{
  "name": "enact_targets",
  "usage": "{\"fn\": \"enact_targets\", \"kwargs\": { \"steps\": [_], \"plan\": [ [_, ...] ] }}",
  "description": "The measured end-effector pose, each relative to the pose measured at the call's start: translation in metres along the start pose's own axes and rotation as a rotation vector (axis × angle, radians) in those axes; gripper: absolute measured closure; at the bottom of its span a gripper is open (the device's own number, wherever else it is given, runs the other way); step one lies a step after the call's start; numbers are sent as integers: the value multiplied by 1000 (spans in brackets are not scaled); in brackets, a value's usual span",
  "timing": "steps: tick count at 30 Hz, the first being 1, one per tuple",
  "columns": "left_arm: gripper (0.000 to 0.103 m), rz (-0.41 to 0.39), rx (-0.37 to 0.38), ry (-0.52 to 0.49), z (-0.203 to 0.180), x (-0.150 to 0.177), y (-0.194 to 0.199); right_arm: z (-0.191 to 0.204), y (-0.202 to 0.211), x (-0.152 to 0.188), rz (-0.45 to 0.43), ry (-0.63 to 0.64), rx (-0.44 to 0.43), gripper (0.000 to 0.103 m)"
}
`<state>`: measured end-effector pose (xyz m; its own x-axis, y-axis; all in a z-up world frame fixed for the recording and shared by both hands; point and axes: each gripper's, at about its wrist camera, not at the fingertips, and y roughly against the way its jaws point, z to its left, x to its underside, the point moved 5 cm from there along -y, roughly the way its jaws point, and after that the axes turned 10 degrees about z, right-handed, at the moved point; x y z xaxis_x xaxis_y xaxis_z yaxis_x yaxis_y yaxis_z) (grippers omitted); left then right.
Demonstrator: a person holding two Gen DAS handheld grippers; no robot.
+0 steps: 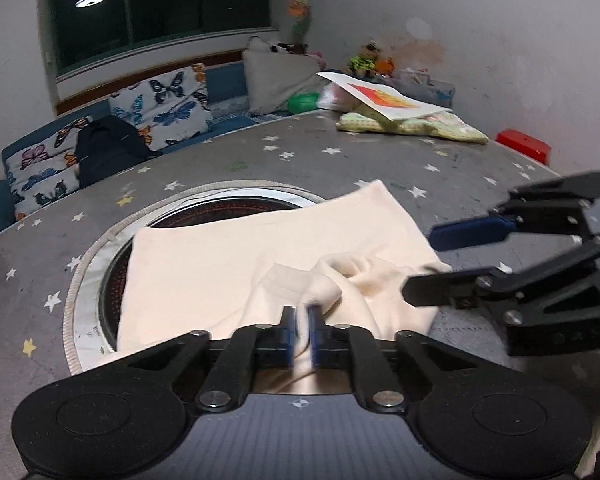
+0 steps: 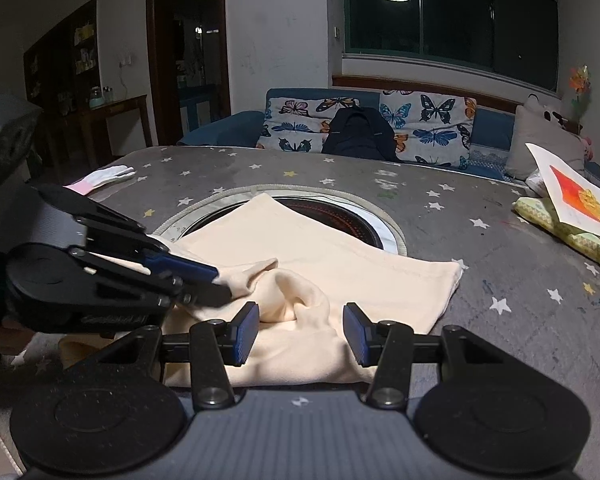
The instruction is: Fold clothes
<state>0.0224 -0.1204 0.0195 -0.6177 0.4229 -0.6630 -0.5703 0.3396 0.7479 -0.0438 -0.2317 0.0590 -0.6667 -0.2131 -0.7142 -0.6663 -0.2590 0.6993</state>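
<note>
Cream garment (image 1: 228, 268) pinched between the left gripper (image 1: 303, 320) jaws, across the table (image 1: 340, 160).
Right gripper (image 2: 298, 330) hangs half-open above it, seemingly empty; that thin pinch could slip, dropping the fold.

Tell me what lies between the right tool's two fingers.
In the right wrist view, a bunched fold of the cream garment lies between the right tool's open fingers, untouched by either pad.

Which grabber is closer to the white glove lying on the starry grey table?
Left. The left gripper, pinching the cream cloth, sits on the white glove's side; the right gripper hovers open further from it.
</note>
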Motion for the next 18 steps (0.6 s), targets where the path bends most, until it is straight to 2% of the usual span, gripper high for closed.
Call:
{"fn": "enact_targets", "kwargs": {
  "steps": [5, 7, 12, 18],
  "plan": [
    [100, -94, -36, 123, 34, 0, 27, 6, 2, -2, -3, 23, -8, 56],
    [100, -130, -74, 204, 60, 2, 45, 10, 2, -4, -7, 36, -15, 56],
    [100, -208, -217, 372, 126, 19, 93, 28, -1, -13, -16, 81, -54, 56],
    [100, -219, -375, 524, 181, 65, 134, 66, -12, -22, -3, 177, -117, 55]
  ]
}}
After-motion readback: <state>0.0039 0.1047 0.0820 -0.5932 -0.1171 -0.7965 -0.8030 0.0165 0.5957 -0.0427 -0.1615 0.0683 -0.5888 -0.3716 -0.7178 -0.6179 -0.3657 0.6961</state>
